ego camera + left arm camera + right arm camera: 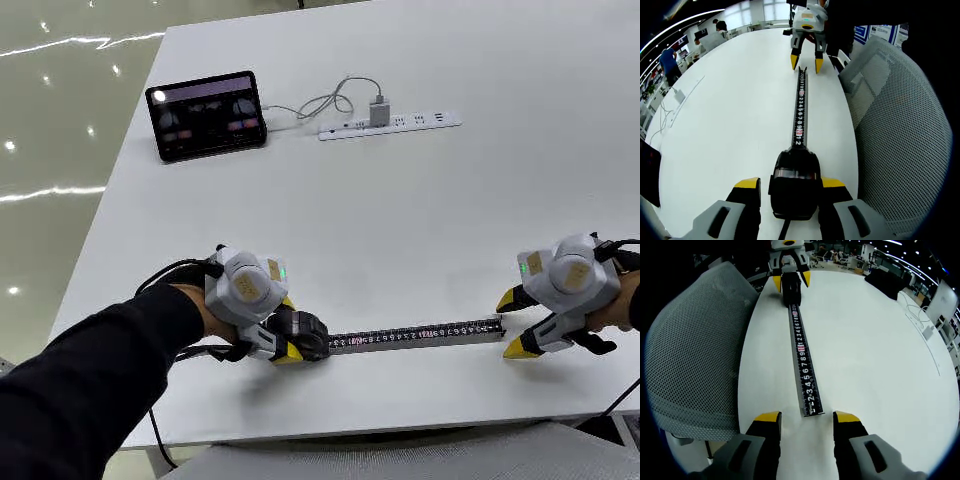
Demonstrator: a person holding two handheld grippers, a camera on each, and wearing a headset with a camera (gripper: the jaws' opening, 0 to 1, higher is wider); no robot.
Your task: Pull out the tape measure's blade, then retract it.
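Observation:
A black tape measure case lies near the table's front edge, and my left gripper is shut on its sides. Its blade lies pulled out flat along the white table, numbers up. The blade's free end rests just ahead of my right gripper, which stands open with nothing between its yellow-tipped fingers. In the right gripper view the case shows far off, in the left gripper.
A tablet stands at the back left. A white power strip with a charger and cable lies at the back middle. A grey mesh chair stands close along the table's front edge.

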